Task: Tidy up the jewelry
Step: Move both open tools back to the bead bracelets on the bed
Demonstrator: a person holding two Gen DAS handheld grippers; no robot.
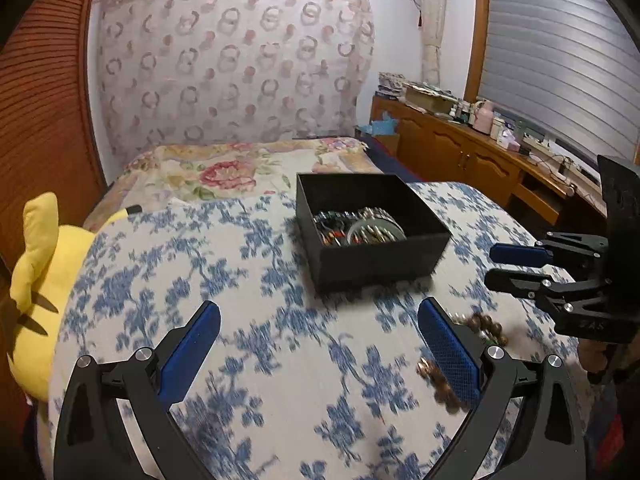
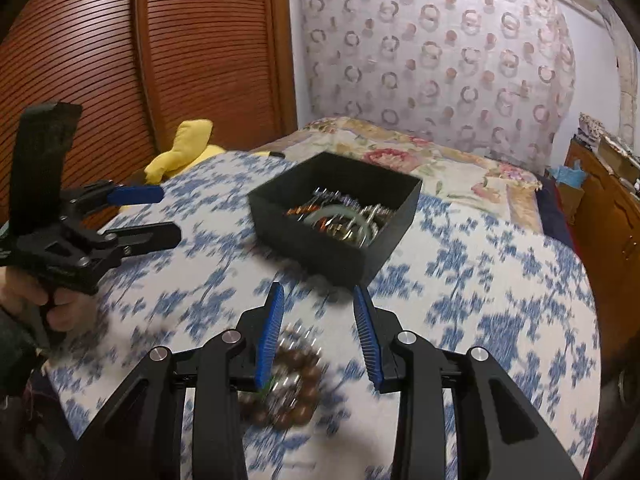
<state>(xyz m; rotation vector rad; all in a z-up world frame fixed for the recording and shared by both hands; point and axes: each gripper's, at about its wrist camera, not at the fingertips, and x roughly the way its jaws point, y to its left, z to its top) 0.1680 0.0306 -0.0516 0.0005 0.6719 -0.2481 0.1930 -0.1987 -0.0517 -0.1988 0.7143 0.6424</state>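
A black open box (image 1: pixel 372 224) (image 2: pixel 340 216) holding several bracelets and metal pieces sits on the blue-flowered cloth. A brown bead bracelet (image 2: pixel 288 384) lies on the cloth below my right gripper (image 2: pixel 320 320), which is open and empty; the beads sit low between its blue pads, nearer the left one. In the left wrist view brown beads (image 1: pixel 486 326) lie beside the right pad of my left gripper (image 1: pixel 320 336), which is wide open and empty. The right gripper (image 1: pixel 508 266) also shows there at the right edge, and the left gripper (image 2: pixel 160 212) at the right wrist view's left.
A yellow plush toy (image 1: pixel 44 280) (image 2: pixel 184 148) lies at the cloth's left edge by a wooden slatted door (image 2: pixel 140 60). A floral bedspread (image 1: pixel 240 168) lies behind the box. A wooden sideboard (image 1: pixel 480 152) with clutter stands to the right.
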